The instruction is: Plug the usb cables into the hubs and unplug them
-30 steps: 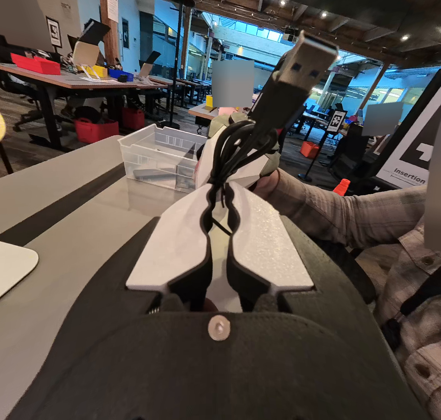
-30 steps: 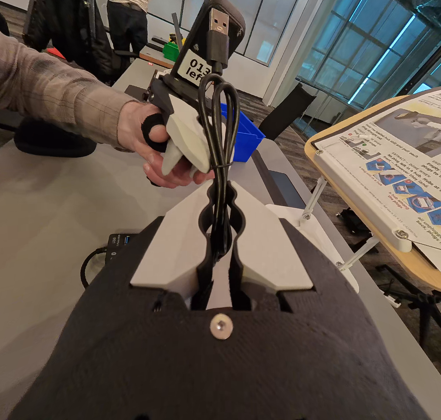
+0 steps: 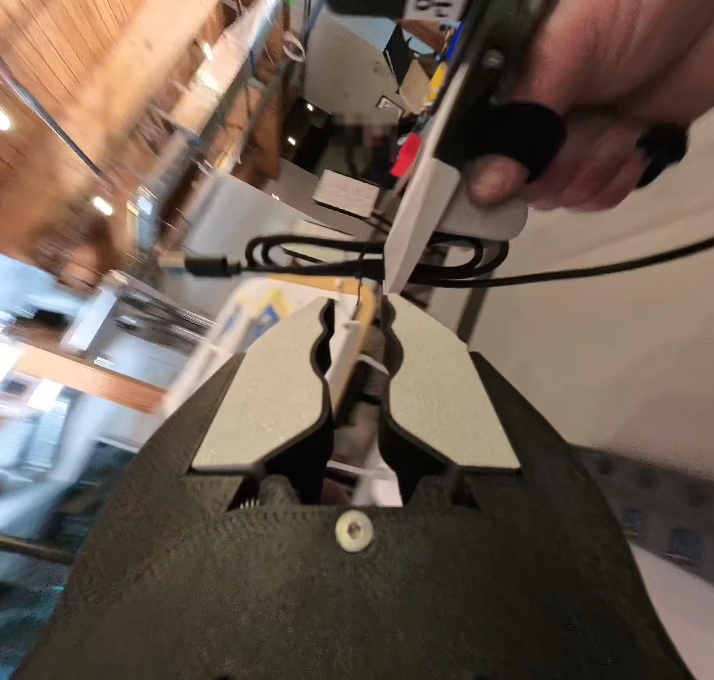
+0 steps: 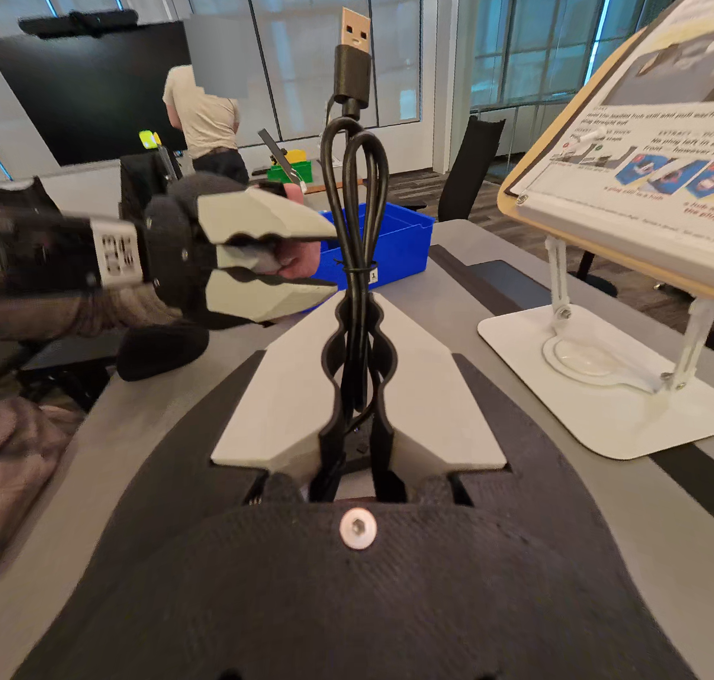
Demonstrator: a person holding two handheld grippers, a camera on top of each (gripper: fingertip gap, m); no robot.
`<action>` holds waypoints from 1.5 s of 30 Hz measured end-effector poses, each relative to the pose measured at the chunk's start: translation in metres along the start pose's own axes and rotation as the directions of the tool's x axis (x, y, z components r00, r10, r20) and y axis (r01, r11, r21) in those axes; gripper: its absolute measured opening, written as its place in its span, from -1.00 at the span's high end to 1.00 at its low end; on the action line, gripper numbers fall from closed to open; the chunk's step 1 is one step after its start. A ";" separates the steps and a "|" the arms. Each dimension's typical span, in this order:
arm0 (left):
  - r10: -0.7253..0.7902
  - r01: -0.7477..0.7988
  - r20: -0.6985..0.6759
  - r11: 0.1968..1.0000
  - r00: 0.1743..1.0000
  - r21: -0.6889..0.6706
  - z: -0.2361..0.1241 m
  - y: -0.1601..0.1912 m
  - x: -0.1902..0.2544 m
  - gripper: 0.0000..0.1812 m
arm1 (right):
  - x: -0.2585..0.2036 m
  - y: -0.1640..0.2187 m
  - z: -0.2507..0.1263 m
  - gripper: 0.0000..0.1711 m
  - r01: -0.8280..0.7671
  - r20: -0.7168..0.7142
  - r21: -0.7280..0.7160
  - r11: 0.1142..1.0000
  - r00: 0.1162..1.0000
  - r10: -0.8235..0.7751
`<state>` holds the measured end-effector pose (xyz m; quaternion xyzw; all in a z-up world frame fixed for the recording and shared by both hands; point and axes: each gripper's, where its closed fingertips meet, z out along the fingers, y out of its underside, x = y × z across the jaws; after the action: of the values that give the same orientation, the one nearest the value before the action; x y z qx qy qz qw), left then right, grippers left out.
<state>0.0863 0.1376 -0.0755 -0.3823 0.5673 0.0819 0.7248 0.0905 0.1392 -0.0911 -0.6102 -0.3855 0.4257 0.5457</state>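
**Cable in right gripper, plug up; left gripper empty beside it**

Right gripper [image 4: 357, 302]: fingers pressed onto the bundled black cable [image 4: 357, 213], pinching it below its wire tie. The coil stands upright out of the fingertips, USB-A plug [image 4: 354, 32] at the top, metal end pointing up and away from the bench [image 4: 483, 244]. The cable is held in the air over the bench, not resting on it.

Left gripper [image 4: 328, 259]: fingers spread, nothing between them. In the right wrist view it sits level, to the left of the cable, its tips just beside the coil near the tie. Whether a tip touches the cable I cannot tell. The left wrist view is motion-blurred; there the left gripper [image 3: 357, 302] shows a clear gap, with the cable [image 3: 309, 254] lying crosswise just beyond its tips.

No hub shows in either view. A blue bin [image 4: 390, 244] stands behind the cable towards the far edge; a white stand [image 4: 579, 383] with an instruction board is at the right edge.

Step, as I judge it: preparing the cable for insertion, nothing plugged yet. The plug points away from the bench, so the next move probably calls for regripping nearer the plug body, perhaps with the left gripper, then turning the plug towards a hub port.
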 end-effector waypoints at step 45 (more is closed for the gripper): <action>0.611 -0.595 0.181 0.792 0.771 -0.138 0.016 -0.013 0.013 1.00 | 0.001 0.014 0.000 0.97 -0.149 0.017 -0.085 0.985 0.988 0.151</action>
<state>0.1105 0.1351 -0.0797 -0.1949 0.5744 0.3714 0.7030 0.0913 0.1384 -0.1054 -0.6549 -0.3623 0.4562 0.4814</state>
